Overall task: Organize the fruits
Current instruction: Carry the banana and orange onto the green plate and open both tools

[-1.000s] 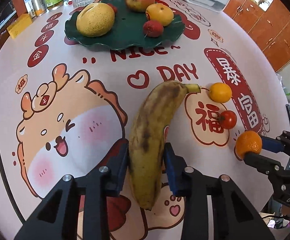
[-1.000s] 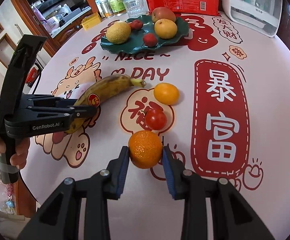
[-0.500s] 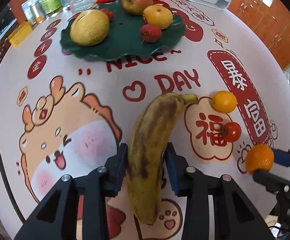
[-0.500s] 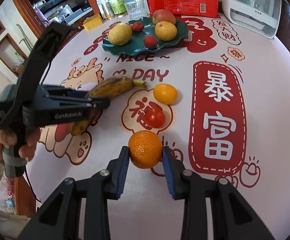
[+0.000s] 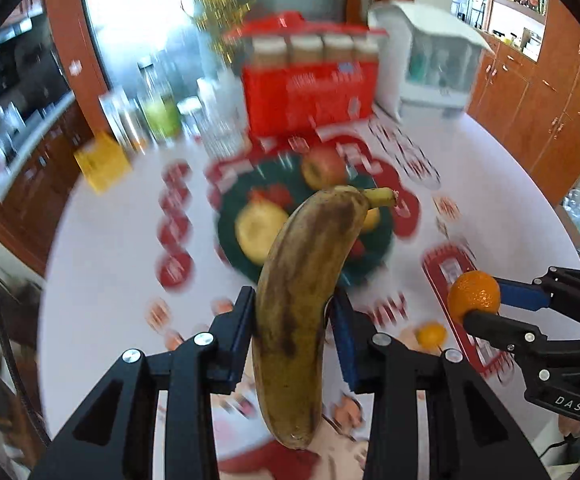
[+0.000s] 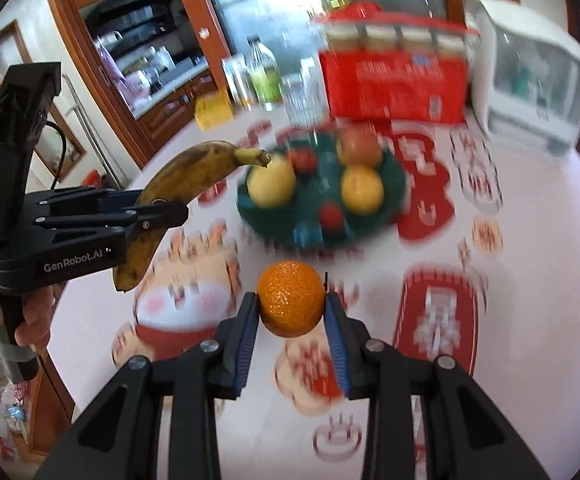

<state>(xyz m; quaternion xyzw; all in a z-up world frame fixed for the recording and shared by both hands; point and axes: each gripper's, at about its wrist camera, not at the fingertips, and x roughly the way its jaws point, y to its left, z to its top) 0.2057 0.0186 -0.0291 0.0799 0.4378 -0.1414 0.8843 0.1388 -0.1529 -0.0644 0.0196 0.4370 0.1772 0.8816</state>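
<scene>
My left gripper (image 5: 292,320) is shut on a brown-spotted banana (image 5: 306,300) and holds it in the air above the table, stem pointing toward the green plate (image 5: 374,256). It also shows in the right wrist view (image 6: 157,216) with the banana (image 6: 193,176). My right gripper (image 6: 292,314) is shut on an orange (image 6: 292,298), lifted off the table; the orange shows at the right of the left wrist view (image 5: 474,294). The green plate (image 6: 394,184) holds several fruits, blurred by motion.
A small orange fruit (image 5: 431,335) lies on the printed tablecloth. Behind the plate stand a red package (image 6: 394,80), a white appliance (image 6: 530,92), bottles and glasses (image 6: 265,76) and a yellow box (image 6: 213,110). Wooden cabinets surround the table.
Both grippers have lifted their fruit off the table and tilted up; the banana and orange now hang in the air nearer the green plate. The view is blurred by motion.
</scene>
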